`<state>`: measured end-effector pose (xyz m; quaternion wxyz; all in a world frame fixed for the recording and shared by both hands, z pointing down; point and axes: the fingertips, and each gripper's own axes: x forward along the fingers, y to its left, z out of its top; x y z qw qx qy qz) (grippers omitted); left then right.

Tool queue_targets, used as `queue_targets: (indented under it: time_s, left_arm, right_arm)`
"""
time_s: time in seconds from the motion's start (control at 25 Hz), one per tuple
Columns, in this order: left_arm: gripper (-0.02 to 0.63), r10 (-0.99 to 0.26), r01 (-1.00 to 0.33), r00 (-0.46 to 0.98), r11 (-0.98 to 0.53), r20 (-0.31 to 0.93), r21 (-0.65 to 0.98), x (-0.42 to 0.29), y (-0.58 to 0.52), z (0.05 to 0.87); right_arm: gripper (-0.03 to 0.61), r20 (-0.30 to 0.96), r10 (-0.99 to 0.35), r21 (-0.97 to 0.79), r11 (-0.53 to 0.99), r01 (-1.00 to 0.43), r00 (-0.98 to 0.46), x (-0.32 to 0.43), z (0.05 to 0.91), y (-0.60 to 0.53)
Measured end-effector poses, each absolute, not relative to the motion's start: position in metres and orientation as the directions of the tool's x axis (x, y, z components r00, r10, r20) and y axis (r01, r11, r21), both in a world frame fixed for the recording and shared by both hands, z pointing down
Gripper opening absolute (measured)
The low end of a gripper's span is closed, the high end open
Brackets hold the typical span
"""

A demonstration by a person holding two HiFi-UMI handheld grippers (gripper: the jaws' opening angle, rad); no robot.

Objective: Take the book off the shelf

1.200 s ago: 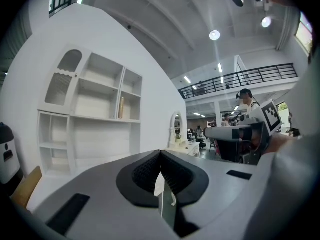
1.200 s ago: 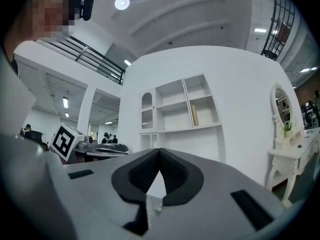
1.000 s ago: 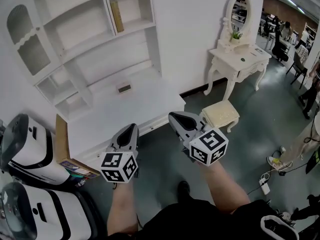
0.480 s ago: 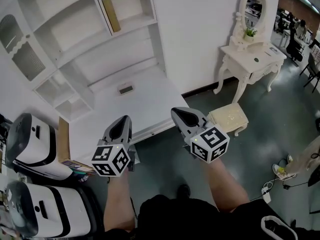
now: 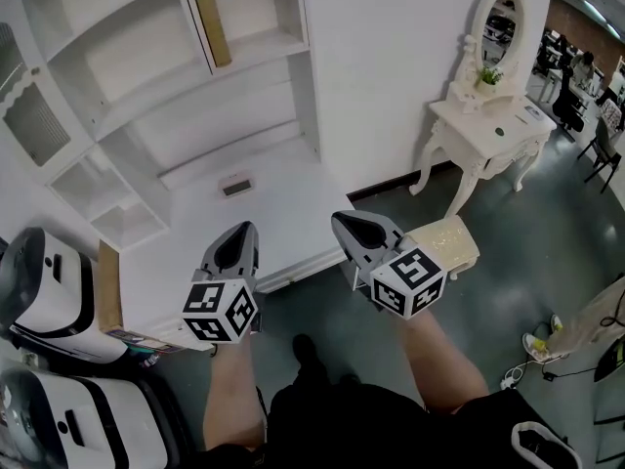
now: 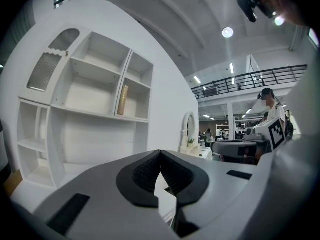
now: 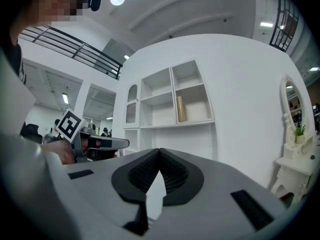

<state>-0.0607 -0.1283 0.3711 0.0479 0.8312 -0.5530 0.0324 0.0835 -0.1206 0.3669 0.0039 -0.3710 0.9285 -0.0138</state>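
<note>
While the book (image 5: 214, 29) is standing upright in the top right compartment of the white shelf (image 5: 146, 106), just beside that compartment's left wall, I am holding the left gripper (image 5: 244, 231) and the right gripper (image 5: 344, 223) side by side low in front of the desk (image 5: 273, 198), well apart from the book, both with jaws pressed together at the tips and gripping nothing. I am reading this as the approach step, nothing grasped yet. Next, I am guessing, one gripper is needing to reach that compartment, spread its jaws past the spine, clamp, then pull straight out.
</note>
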Motion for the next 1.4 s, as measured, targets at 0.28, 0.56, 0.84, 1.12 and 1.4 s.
queue_targets:
  time_s: [0.28,0.56,0.84,1.12,1.4]
  left_arm:
    - [0.01,-0.904,-0.908,0.408,-0.417,0.129,-0.047,-0.083,-0.199,0.377]
    - [0.021,-0.867,-0.868,0.49,-0.495,0.092,-0.036,-0.121,-0.269,0.373]
    - [0.021,-0.886,-0.888,0.457,-0.459,0.08,-0.007,-0.143,-0.32,0.365]
    - [0.02,-0.906,-0.909,0.411,-0.415,0.098,-0.022,-0.121,-0.349,0.365]
    - [0.02,-0.92,-0.931,0.361,-0.365,0.151,-0.002,-0.127,-0.364,0.381]
  right_arm:
    - [0.009,0.007,-0.681,-0.039,0.731,-0.681,-0.732,0.041,0.367,-0.197]
    - [0.011,-0.01,-0.677,-0.018,0.736,-0.676,-0.736,-0.021,0.348,-0.282]
    - [0.009,0.006,-0.68,-0.025,0.733,-0.68,-0.733,-0.032,0.353,-0.327]
    - [0.009,0.011,-0.652,-0.036,0.757,-0.652,-0.758,-0.005,0.358,-0.355]
    - [0.009,0.026,-0.623,-0.063,0.779,-0.623,-0.782,-0.009,0.373,-0.377]
